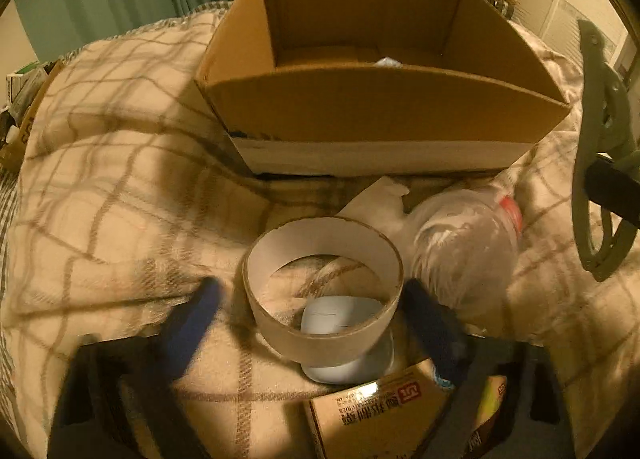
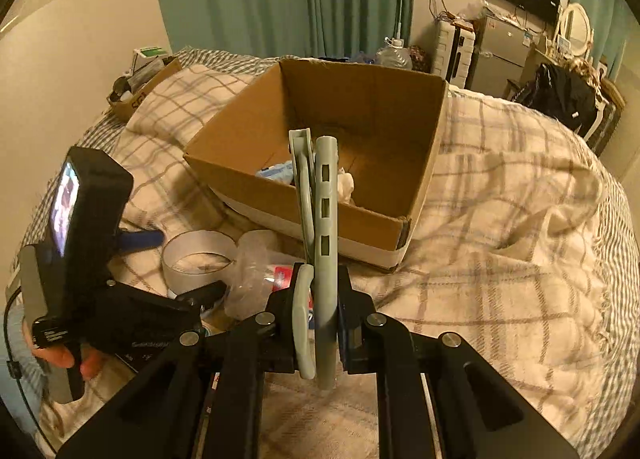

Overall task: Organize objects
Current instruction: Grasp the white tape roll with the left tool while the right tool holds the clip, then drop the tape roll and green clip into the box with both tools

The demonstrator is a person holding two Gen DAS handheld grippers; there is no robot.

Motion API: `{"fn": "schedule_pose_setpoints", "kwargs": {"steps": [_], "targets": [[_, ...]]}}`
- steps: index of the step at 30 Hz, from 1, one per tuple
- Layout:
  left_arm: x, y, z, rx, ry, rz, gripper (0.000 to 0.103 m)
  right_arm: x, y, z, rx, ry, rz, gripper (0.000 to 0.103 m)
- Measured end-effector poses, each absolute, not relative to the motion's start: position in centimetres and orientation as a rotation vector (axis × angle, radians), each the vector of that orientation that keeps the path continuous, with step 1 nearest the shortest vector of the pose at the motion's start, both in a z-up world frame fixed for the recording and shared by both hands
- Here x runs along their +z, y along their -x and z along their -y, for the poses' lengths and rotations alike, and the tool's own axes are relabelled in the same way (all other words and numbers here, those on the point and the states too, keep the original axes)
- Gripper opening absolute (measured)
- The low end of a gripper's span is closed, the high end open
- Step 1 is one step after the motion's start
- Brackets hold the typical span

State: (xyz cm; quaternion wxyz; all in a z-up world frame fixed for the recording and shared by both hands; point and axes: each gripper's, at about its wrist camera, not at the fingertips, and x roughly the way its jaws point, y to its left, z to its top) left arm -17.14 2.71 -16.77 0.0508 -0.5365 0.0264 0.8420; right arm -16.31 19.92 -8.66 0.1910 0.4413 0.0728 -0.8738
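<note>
An open cardboard box (image 1: 384, 107) stands on the plaid blanket; it also shows in the right wrist view (image 2: 400, 227) with some white and blue items inside. My left gripper (image 1: 316, 299) is open, its blue fingers (image 1: 192, 323) on either side of a cardboard tape ring (image 1: 324, 283), not touching it. A white mouse (image 1: 344, 339) lies under the ring. A clear plastic bottle (image 1: 468, 243) lies to the right. My right gripper (image 2: 320, 299) is shut on a grey-green clothes hanger (image 2: 326, 219), held above the blanket in front of the box.
A brown printed carton (image 1: 376, 411) lies at the near edge. White crumpled paper (image 1: 376, 199) lies by the box. The plaid blanket (image 2: 500, 239) spreads to the right. A small box of clutter (image 2: 140, 87) sits at the far left; furniture (image 2: 500, 51) stands behind.
</note>
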Motion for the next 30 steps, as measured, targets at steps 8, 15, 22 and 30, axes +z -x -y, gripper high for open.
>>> {"fn": "schedule_pose_setpoints", "kwargs": {"steps": [8,15,22,30], "targets": [[-14.2,14.5,-2.2,2.605,1.537,-0.04,0.078,-7.3,14.6,-20.1,-2.462,-1.213,-0.182,0.012],[-8.9,11.7,-1.0,2.676,1.401,0.036,0.078,-3.0,11.7,-19.8,-2.506,-1.124,-0.198,0.012],[-0.9,10.4,0.5,2.757,1.201,0.11,0.078,3.1,9.6,-19.1,-2.547,-1.005,-0.231,0.012],[6.5,11.6,0.9,2.803,1.044,0.117,0.077,10.3,11.3,-19.2,-2.597,-0.926,-0.201,0.012]]}}
